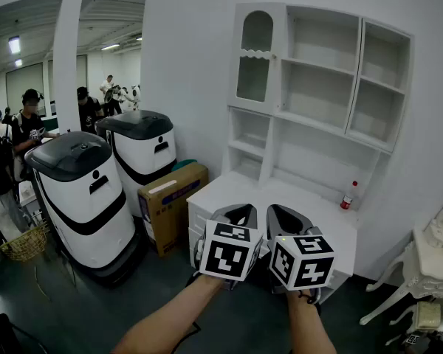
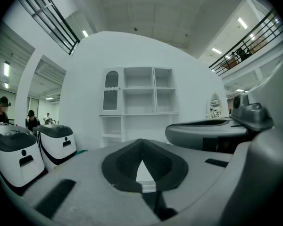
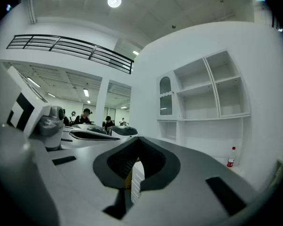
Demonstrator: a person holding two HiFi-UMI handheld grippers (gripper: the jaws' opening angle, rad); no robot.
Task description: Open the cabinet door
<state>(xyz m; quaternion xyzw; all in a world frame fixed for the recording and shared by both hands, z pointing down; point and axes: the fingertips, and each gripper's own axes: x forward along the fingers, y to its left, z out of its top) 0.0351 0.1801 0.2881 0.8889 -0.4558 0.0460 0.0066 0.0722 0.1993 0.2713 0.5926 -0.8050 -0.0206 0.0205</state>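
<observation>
Step in hand: approach. Your left tongs (image 1: 235,216) and right tongs (image 1: 284,220) are clenched and empty at lower centre, well apart from the cabinet door (image 1: 255,57), apparently shut at upper centre. Next: advance, release one pair, and grasp the door's edge.

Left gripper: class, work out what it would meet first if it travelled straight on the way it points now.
The left gripper, fingers closed and empty, points level at the white cabinet; it would likely meet its lower part first. Nothing shows between, though depth is unclear.
</observation>
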